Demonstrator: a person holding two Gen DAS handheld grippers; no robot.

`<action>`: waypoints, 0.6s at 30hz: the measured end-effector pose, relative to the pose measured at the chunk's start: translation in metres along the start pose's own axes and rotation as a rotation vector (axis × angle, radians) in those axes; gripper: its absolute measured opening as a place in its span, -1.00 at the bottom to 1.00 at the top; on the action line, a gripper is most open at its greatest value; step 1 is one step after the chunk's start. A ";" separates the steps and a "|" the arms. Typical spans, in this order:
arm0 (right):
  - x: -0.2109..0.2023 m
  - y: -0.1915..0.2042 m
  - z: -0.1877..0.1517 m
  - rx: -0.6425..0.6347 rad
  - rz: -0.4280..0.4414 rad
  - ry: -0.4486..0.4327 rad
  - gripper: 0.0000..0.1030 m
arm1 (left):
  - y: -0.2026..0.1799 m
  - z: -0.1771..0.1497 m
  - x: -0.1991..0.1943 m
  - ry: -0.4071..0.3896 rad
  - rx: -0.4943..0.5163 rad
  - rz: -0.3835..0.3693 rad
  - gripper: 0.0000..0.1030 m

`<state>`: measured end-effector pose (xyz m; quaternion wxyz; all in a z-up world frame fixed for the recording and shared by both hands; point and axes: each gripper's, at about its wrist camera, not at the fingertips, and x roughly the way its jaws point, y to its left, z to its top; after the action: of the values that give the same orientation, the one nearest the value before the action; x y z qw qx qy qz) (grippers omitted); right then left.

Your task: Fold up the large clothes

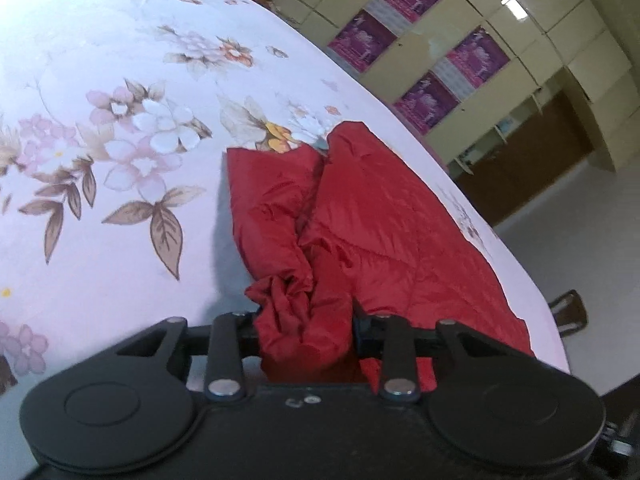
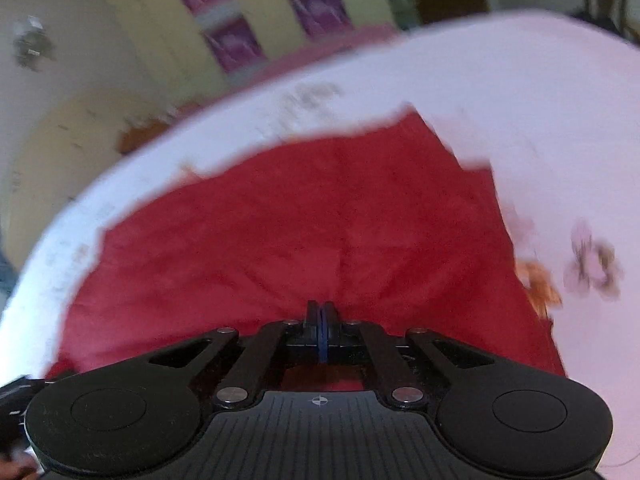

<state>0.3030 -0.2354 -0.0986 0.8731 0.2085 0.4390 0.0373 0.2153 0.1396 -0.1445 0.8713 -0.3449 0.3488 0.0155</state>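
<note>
We're clamping the left gripper (image 1: 306, 320) on a bunched sleeve of the soft, slippery, puffy red quilted jacket (image 1: 384, 216), while the right gripper (image 2: 322, 312) is pinched fully closed over it.

garment (image 1: 384, 216) on bedsheet (image 1: 120, 240), near edge

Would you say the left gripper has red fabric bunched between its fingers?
Yes, a bunched fold of the red garment sits clamped inside the left gripper.
</note>
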 end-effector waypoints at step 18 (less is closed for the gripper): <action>0.039 0.084 -0.021 -0.054 0.138 0.119 -1.00 | -0.045 0.017 -0.036 -0.070 0.158 -0.138 -0.56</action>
<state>0.3208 -0.1425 -0.1055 0.8461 0.2122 0.4737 0.1216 0.2107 0.1233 -0.0868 0.9065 -0.2974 0.2936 -0.0602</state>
